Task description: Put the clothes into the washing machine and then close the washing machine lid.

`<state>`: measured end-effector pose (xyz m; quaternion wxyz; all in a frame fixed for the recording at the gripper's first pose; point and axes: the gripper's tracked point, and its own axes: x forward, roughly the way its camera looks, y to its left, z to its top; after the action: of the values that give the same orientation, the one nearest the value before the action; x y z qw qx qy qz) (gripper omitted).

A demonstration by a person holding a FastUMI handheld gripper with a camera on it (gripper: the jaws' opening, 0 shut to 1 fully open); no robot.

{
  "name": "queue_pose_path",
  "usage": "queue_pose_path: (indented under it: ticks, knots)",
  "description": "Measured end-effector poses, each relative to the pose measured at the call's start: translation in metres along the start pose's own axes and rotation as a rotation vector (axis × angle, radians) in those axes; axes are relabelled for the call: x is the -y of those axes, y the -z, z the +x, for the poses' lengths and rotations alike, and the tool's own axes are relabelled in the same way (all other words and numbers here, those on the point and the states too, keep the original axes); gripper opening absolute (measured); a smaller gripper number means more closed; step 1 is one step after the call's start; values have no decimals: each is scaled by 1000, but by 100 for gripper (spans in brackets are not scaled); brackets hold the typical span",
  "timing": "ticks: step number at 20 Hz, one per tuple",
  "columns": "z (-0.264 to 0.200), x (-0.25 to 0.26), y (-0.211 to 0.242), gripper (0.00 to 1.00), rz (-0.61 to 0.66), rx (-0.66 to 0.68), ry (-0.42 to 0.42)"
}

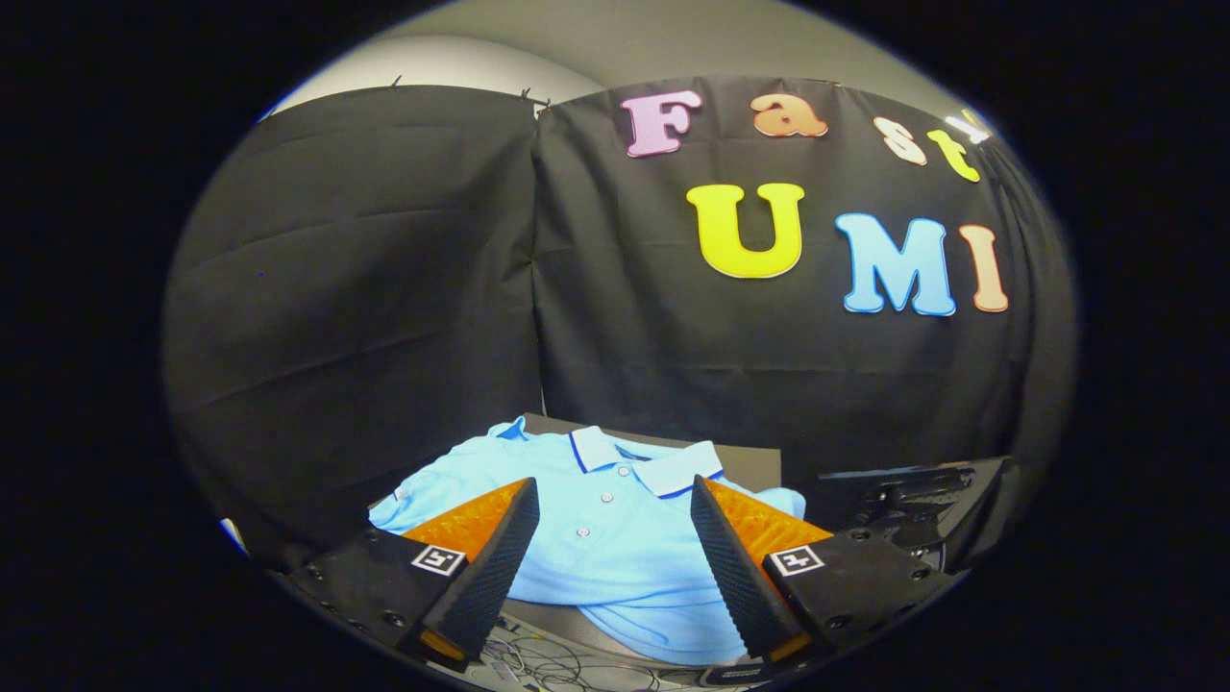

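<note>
Item: 1 light-blue polo shirt (605, 548), buttoned, lying crumpled on a dark tabletop (745, 463) before the black cloth wall. Gripper (613, 500): 2 fingers spread wide apart, empty, shirt between and just beyond them.

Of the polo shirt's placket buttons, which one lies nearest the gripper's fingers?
The lowest button on the light blue polo shirt, the one farthest below the collar. It sits level with the tips of the open hand-held gripper, between its two fingers; the other two lie nearer the collar.
</note>
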<state>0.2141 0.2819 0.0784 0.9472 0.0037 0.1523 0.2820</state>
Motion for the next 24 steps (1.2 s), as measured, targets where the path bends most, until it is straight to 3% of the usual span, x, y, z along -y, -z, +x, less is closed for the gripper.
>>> queue_pose_path:
  ticks: [12, 17, 21, 24]
  knots:
    - [70, -25, 20, 99, -80, -132, -5]
    - [96, -21, 41, 99, -123, -248, 2]
    - [103, -22, 66, 99, -124, -353, -18]
    - [110, -17, 60, 97, -78, -368, -23]
